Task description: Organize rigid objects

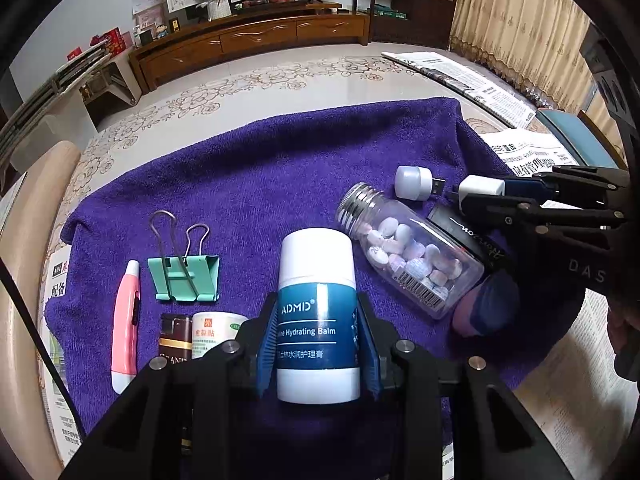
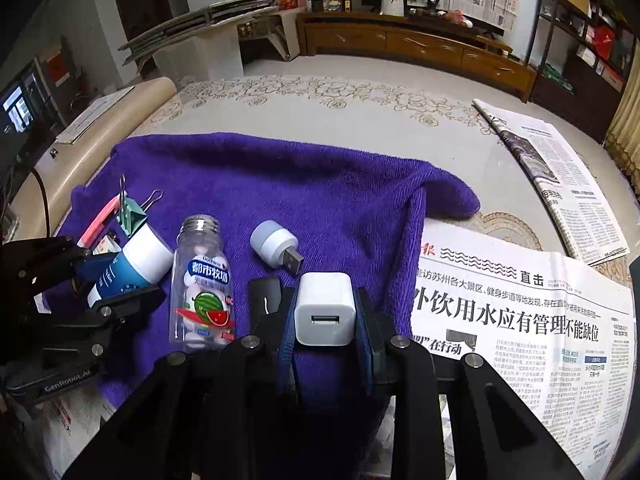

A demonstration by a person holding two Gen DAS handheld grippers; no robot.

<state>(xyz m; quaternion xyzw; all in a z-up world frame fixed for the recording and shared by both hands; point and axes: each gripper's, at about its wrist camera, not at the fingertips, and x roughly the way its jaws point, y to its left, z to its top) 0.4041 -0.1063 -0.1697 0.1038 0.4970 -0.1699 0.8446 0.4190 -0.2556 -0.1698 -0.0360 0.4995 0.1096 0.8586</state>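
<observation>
My left gripper (image 1: 318,344) is shut on a white and blue ADMD balm tube (image 1: 317,300) above the purple towel (image 1: 260,168). My right gripper (image 2: 325,320) is shut on a white USB charger cube (image 2: 325,308); the cube also shows in the left wrist view (image 1: 482,189). A clear candy bottle (image 1: 408,250) lies on the towel between the grippers, also in the right wrist view (image 2: 202,284). A small white USB lamp (image 1: 416,182) lies beyond it. A green binder clip (image 1: 186,274), a pink pen-shaped tool (image 1: 126,324) and two small boxes (image 1: 196,334) lie at the left.
A black flat item (image 1: 474,236) lies beside the bottle. Newspapers (image 2: 520,312) cover the table to the right of the towel, with another folded paper (image 2: 560,176) farther back. A patterned tablecloth (image 1: 260,80) runs behind the towel.
</observation>
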